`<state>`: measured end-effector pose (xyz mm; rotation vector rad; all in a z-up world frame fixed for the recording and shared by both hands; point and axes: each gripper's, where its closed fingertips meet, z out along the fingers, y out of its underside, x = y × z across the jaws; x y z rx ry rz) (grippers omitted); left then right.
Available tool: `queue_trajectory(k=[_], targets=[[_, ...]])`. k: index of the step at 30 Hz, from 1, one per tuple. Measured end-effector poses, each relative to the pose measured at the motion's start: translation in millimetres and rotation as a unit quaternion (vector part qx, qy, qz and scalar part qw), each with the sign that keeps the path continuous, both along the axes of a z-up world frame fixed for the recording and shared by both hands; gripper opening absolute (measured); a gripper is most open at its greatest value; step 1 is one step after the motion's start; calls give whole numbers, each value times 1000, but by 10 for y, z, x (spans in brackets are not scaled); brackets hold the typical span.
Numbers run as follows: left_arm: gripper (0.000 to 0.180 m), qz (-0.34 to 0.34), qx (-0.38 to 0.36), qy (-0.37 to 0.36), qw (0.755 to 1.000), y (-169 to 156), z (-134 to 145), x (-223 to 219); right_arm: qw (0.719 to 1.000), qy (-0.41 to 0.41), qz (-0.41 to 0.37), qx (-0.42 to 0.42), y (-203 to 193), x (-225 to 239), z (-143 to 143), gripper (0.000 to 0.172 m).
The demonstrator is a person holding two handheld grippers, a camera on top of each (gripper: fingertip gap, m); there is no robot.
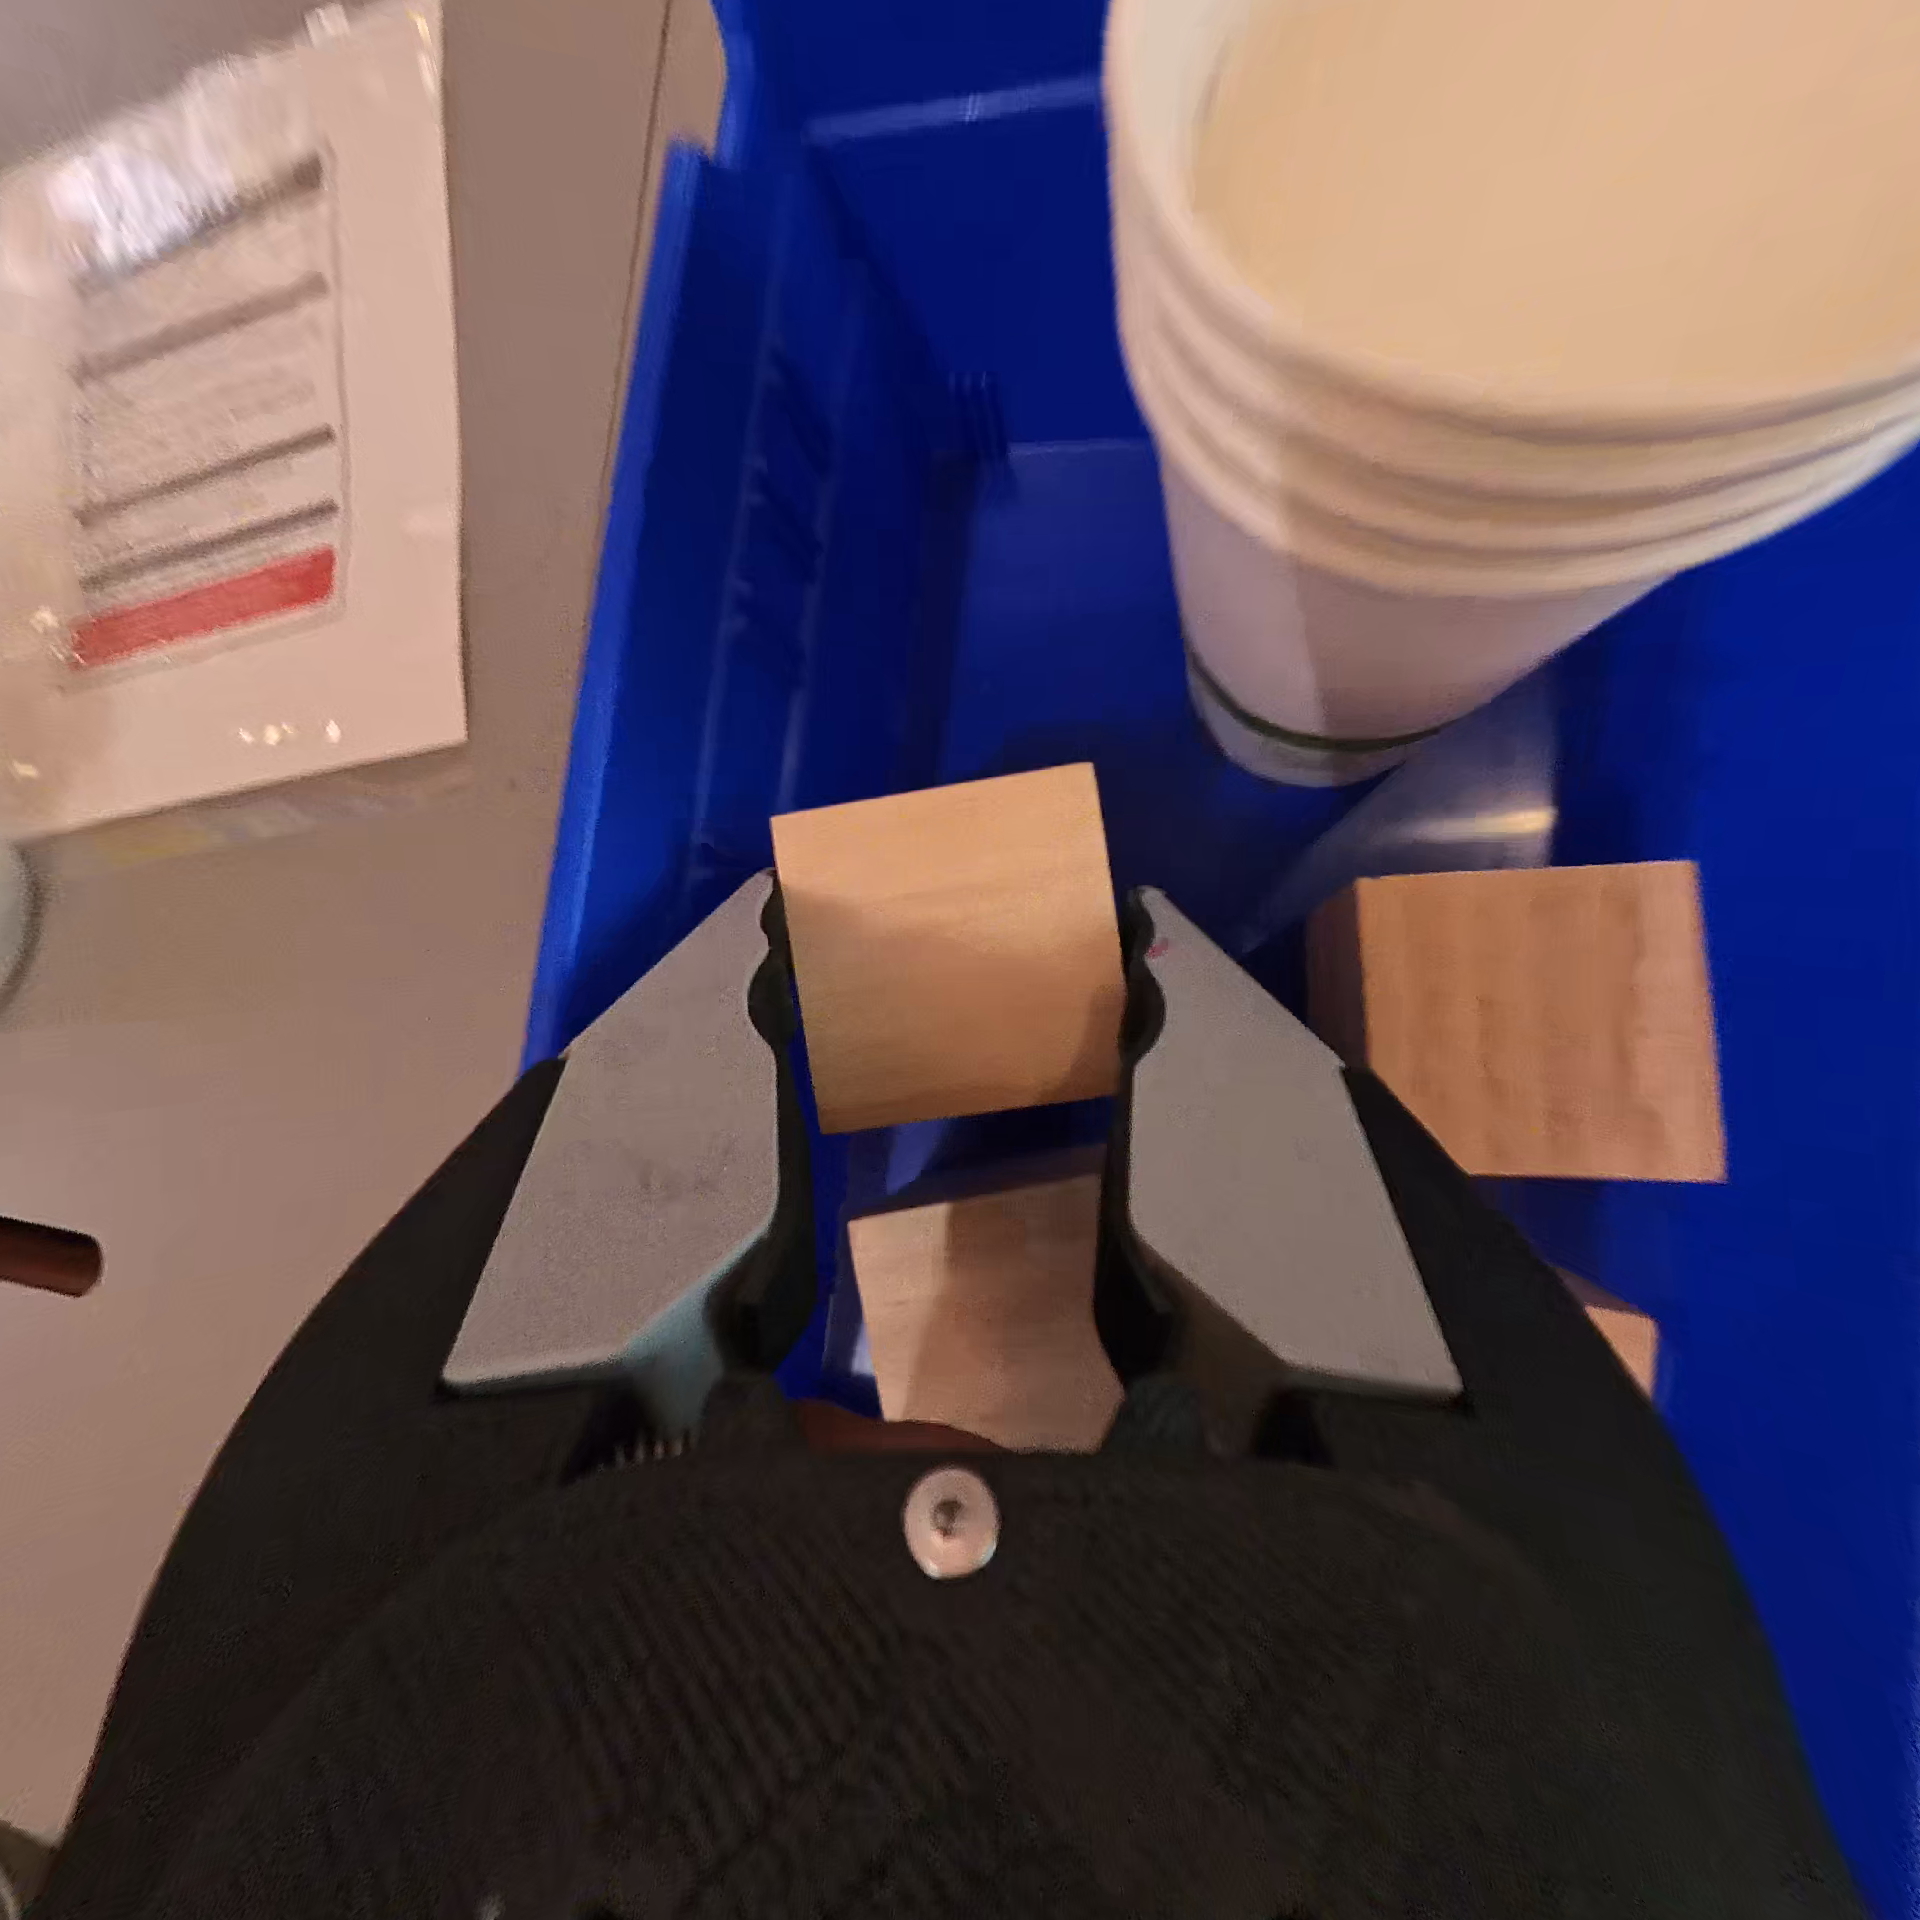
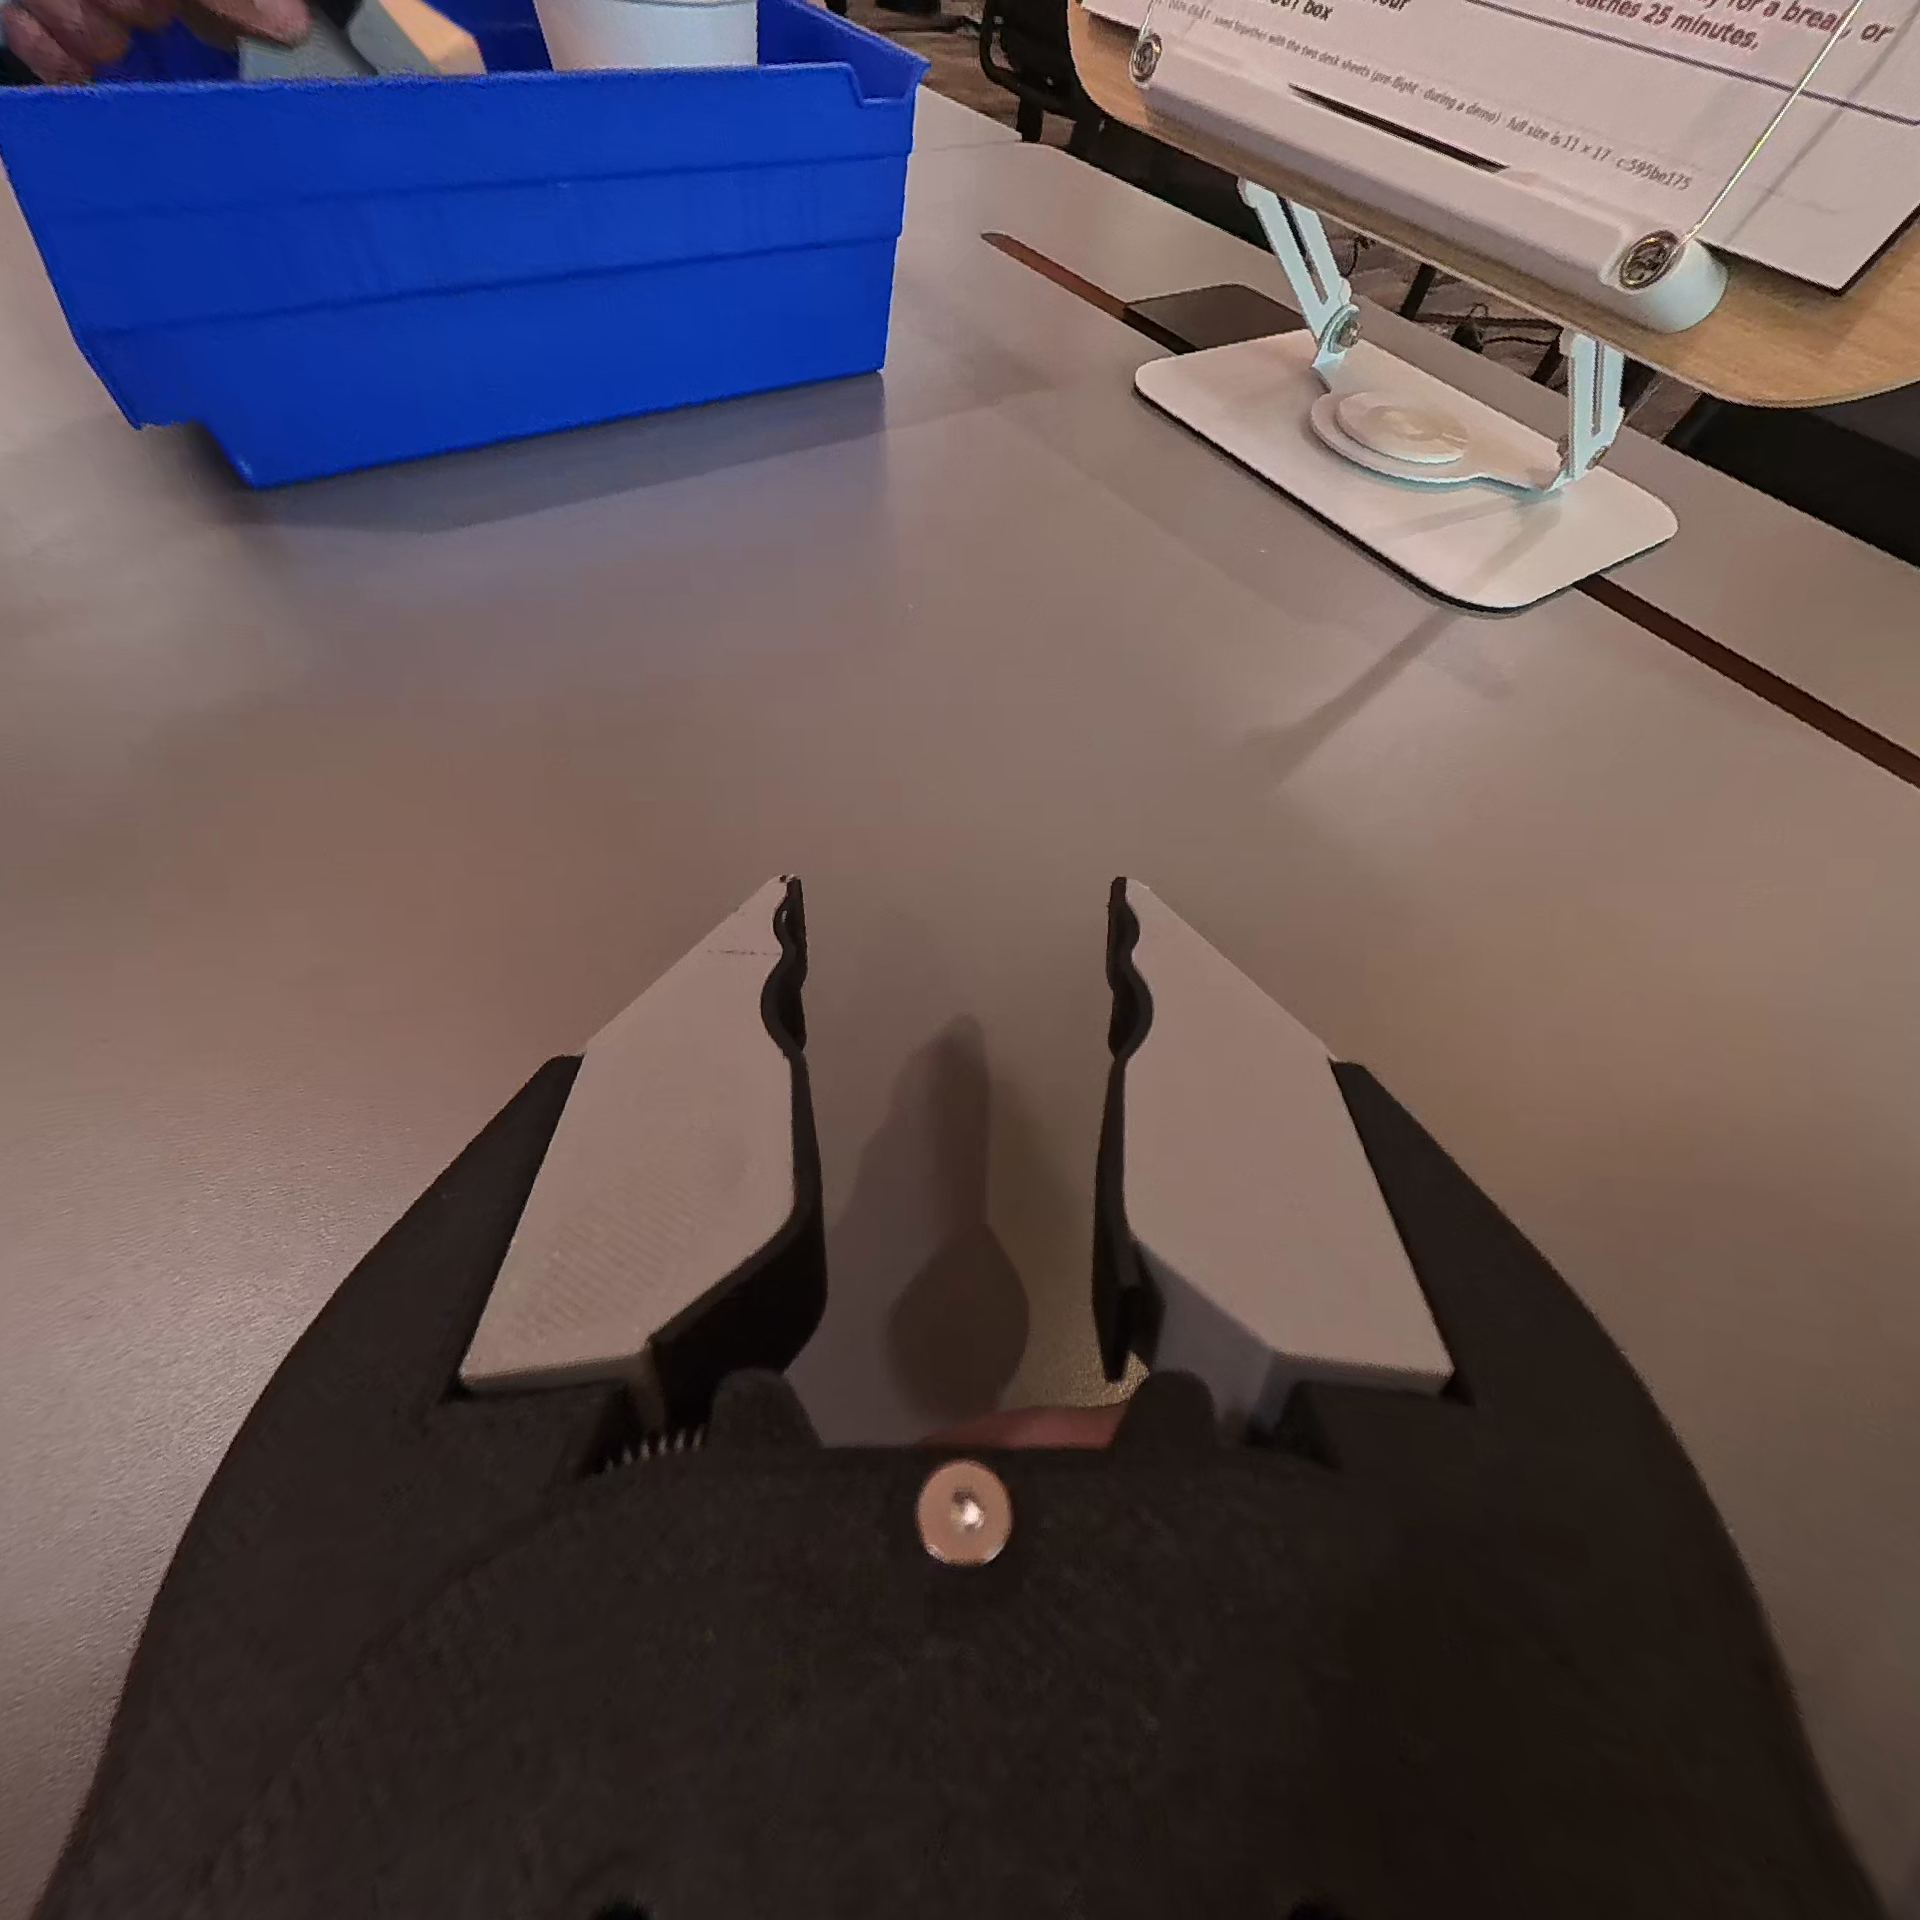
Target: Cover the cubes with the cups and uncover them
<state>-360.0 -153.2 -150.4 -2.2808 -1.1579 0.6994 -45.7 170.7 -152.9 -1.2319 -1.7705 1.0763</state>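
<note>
My left gripper is inside the blue bin and is shut on a light wooden cube. Both pads press its sides and it hangs tilted above the bin floor. Two more wooden cubes lie in the bin, one to the right and one below the jaws. A stack of white paper cups stands in the bin beyond them, open side up. My right gripper is open and empty, low over the grey table. The bin shows far left in the right wrist view, with the cups in it.
A laminated sheet lies on the table left of the bin. A white stand holding a wooden board with papers stands at the right rear of the table. A dark seam runs across the table on the right.
</note>
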Motion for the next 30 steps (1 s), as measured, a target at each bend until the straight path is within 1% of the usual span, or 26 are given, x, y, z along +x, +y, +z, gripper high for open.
queue_trajectory(k=[2,3,5,6,7,9,10,12,14,16,17,19,22,25,26,27,28,30], targets=[[63,-23,18,47,998,83,288,49,1000,-1,1,-4,4,0,1,55],[63,-37,36,80,995,158,490,96,1000,-1,0,-4,12,-1,3,56],[63,-81,89,140,983,406,914,288,1000,2,-1,-2,27,-3,13,56],[63,-107,110,157,976,562,1078,428,1000,4,-1,-3,34,-5,23,56],[63,-142,127,159,969,756,1182,606,1000,5,-1,-6,38,-7,32,57],[63,-235,144,161,947,1219,1286,1041,1000,9,3,-18,30,-5,63,58],[63,-282,142,170,933,1450,1295,1276,999,12,8,-28,16,0,90,59],[63,-353,129,194,906,1865,1218,1718,997,24,33,-65,-54,30,194,64],[63,-428,107,235,866,2238,1037,2186,988,39,75,-128,-171,98,359,69],[62,-479,85,284,826,2523,812,2575,971,42,120,-201,-281,185,523,77],[63,-494,86,310,808,2638,728,2726,962,40,138,-232,-316,224,587,79],[63,-516,113,335,780,2820,594,2976,950,42,144,-273,-296,242,666,79],[62,-527,185,336,758,2994,547,3222,945,27,140,-296,-253,213,618,81],[62,-544,208,362,728,3091,626,3435,939,-5,144,-311,-293,179,505,82],[62,-543,205,372,724,3116,635,3466,932,-10,163,-325,-343,205,521,61],[62,-541,207,378,722,3133,623,3476,926,-15,171,-335,-360,216,525,57],[62,-537,214,378,723,3139,604,3470,926,-19,171,-336,-355,211,506,56],[62,-541,211,362,730,3141,498,3445,935,-37,165,-312,-335,189,400,56]])
